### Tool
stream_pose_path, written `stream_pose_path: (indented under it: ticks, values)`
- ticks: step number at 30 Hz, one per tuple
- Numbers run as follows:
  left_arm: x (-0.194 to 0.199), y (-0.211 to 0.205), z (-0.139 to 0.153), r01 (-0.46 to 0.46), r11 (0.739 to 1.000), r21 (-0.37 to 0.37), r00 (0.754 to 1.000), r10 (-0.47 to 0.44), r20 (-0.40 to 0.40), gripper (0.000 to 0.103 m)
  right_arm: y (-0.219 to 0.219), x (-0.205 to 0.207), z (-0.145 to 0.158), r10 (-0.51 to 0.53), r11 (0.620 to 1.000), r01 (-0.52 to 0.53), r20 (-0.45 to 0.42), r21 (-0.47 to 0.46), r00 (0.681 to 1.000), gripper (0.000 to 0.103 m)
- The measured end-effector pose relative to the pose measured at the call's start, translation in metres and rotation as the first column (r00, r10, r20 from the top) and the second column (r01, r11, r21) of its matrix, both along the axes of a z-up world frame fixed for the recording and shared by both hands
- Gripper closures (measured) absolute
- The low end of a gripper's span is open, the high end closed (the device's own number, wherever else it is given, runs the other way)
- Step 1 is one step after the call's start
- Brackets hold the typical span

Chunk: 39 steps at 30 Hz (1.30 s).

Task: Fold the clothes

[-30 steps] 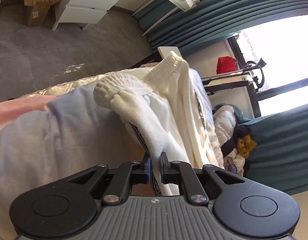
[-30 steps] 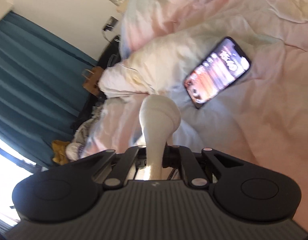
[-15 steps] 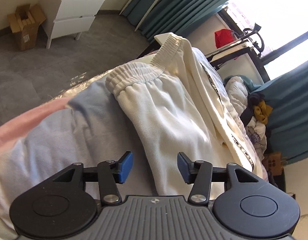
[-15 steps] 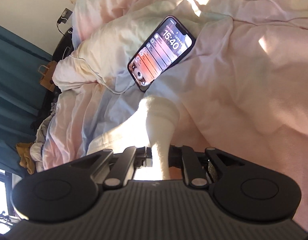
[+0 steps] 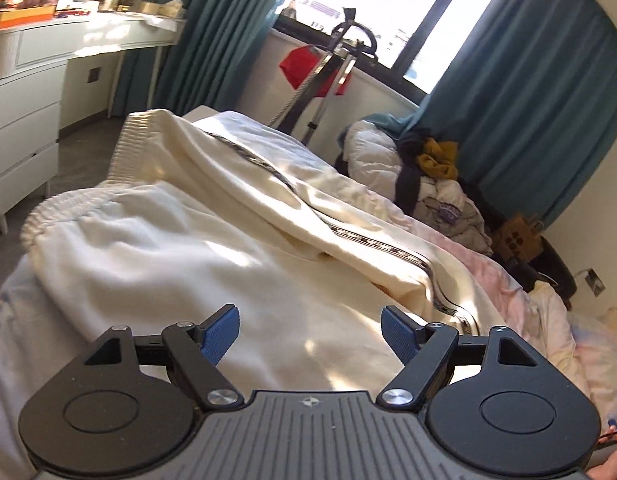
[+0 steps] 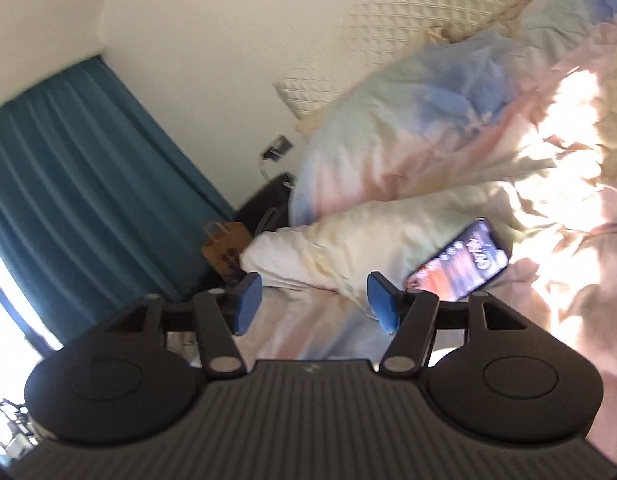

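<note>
Two cream garments (image 5: 236,240) on bed – one phone (image 6: 460,266).

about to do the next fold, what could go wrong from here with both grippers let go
1. The cream sweatpants lie unevenly, the striped leg bunched over the other, so the next fold may come out crooked.
2. The waistbands sit near the bed's edge above the floor; a tug could slide them off.
3. The lit phone lies on the duvet just past the right gripper, so a sweep could knock it.

Teal curtains (image 5: 528,92) | bright window (image 5: 372,4) | white drawers (image 5: 20,132) | grey floor (image 5: 88,148) | cream wall (image 6: 196,32)
</note>
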<state>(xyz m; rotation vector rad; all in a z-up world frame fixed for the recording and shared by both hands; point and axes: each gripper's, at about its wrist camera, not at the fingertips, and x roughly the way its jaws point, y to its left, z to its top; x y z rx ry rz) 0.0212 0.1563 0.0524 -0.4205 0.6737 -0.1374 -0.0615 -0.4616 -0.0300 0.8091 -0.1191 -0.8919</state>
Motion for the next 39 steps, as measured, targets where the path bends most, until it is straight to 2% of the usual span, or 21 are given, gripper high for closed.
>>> stream_pose_path:
  ticks: [4, 7, 9, 12, 15, 20, 23, 27, 30, 32, 35, 39]
  values:
    - [0.043, -0.049, -0.024, 0.062, 0.997, -0.056, 0.997, -0.064, -0.036, 0.023, 0.008, 0.017, 0.002, 0.154, 0.988, -0.154, -0.021, -0.023, 0.988, 0.04]
    - [0.08, -0.078, -0.044, 0.091, 0.989, -0.12, 0.993, -0.1, -0.07, 0.023, 0.009, 0.039, -0.008, 0.272, 0.962, -0.269, -0.064, 0.045, 0.96, 0.04]
    - [0.106, -0.091, -0.059, 0.095, 0.986, -0.134, 0.99, -0.108, -0.094, 0.023, 0.011, 0.056, -0.016, 0.362, 0.931, -0.355, -0.086, 0.086, 0.928, 0.04]
    - [0.133, -0.101, -0.082, 0.095, 0.987, -0.129, 0.986, -0.111, -0.122, 0.023, 0.013, 0.088, -0.034, 0.491, 0.863, -0.47, -0.091, 0.186, 0.866, 0.04]
    - [0.147, -0.102, -0.102, 0.105, 0.987, -0.124, 0.984, -0.121, -0.129, 0.023, 0.009, 0.125, -0.056, 0.588, 0.779, -0.543, -0.067, 0.313, 0.806, 0.041]
    - [0.156, -0.096, -0.114, 0.091, 0.995, -0.035, 0.989, -0.095, -0.116, 0.023, 0.012, 0.174, -0.075, 0.624, 0.729, -0.563, -0.038, 0.39, 0.781, 0.041]
    - [0.163, -0.09, -0.12, 0.082, 0.996, -0.046, 0.989, -0.087, -0.119, 0.023, 0.016, 0.193, -0.084, 0.625, 0.724, -0.549, -0.059, 0.417, 0.779, 0.041]
    - [0.169, -0.092, -0.125, 0.098, 0.995, 0.008, 0.988, -0.096, -0.118, 0.023, 0.015, 0.21, -0.096, 0.614, 0.721, -0.528, -0.061, 0.449, 0.787, 0.042]
    - [0.173, -0.093, -0.128, 0.117, 0.993, 0.015, 0.987, -0.115, -0.116, 0.023, 0.017, 0.217, -0.097, 0.611, 0.742, -0.543, -0.063, 0.393, 0.789, 0.057]
    - [0.174, -0.094, -0.127, 0.119, 0.992, 0.042, 0.988, -0.114, -0.103, 0.023, 0.016, 0.214, -0.096, 0.602, 0.749, -0.548, -0.038, 0.374, 0.797, 0.088]
    - [0.172, -0.094, -0.124, 0.121, 0.989, 0.083, 0.99, -0.114, -0.08, 0.023, 0.016, 0.207, -0.09, 0.584, 0.762, -0.547, -0.001, 0.347, 0.812, 0.093]
    - [0.163, -0.095, -0.119, 0.129, 0.987, 0.097, 0.99, -0.124, -0.062, 0.023, 0.031, 0.189, -0.051, 0.555, 0.817, -0.539, -0.023, 0.204, 0.832, 0.094]
